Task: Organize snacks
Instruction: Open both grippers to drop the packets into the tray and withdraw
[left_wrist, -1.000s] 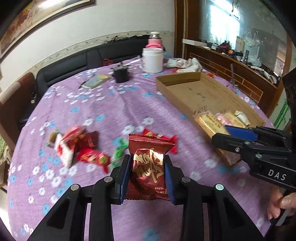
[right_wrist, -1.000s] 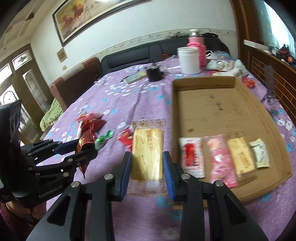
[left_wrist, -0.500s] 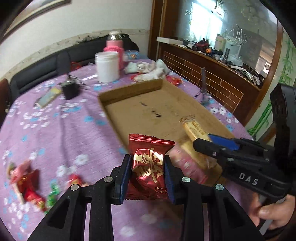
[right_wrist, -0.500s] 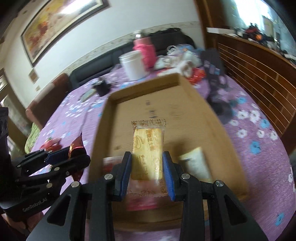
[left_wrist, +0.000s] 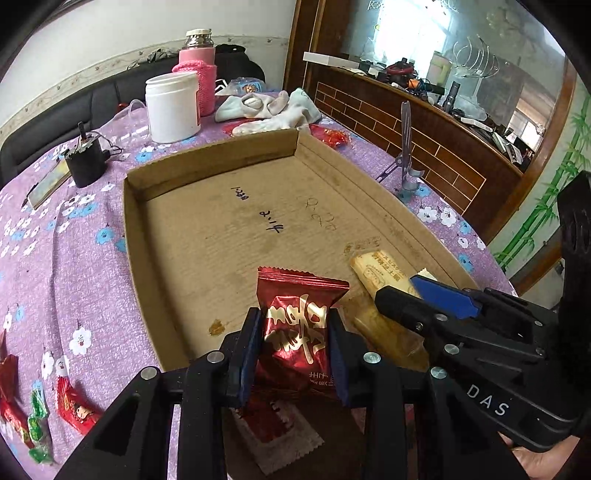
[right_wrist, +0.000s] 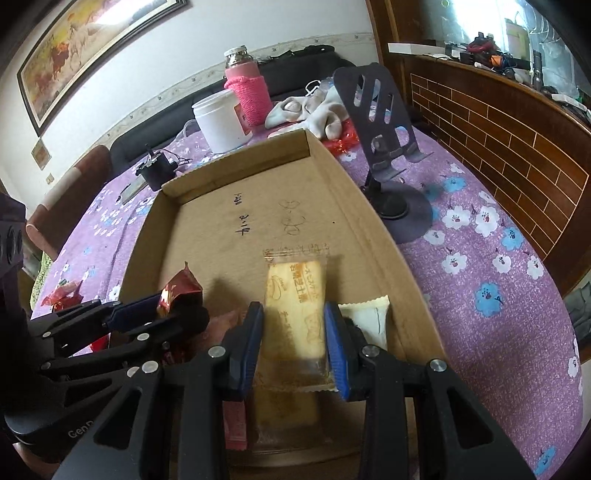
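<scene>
My left gripper (left_wrist: 293, 332) is shut on a dark red snack packet (left_wrist: 295, 325) with gold lettering, held over the near end of a shallow cardboard tray (left_wrist: 133, 236). My right gripper (right_wrist: 293, 332) is shut on a clear-wrapped yellow biscuit bar (right_wrist: 295, 306), also above the tray's near end (right_wrist: 373, 218). In the left wrist view the right gripper (left_wrist: 417, 295) enters from the right with the biscuit bar (left_wrist: 380, 273). In the right wrist view the left gripper (right_wrist: 162, 314) comes in from the left with the red packet (right_wrist: 181, 291). Other packets lie in the tray beneath both.
Loose red and green snacks (left_wrist: 70, 406) lie on the purple flowered tablecloth (left_wrist: 74, 266) left of the tray. Behind it stand a white jar (left_wrist: 171, 107), a pink-sleeved bottle (left_wrist: 197, 70), a small black cup (left_wrist: 85, 162) and crumpled cloth (left_wrist: 269, 110). A black phone stand (right_wrist: 388, 147) rises on the right.
Both grippers have carried their packets from over the tablecloth and the loose snack pile to the right, above the tray. The grips have not changed.
</scene>
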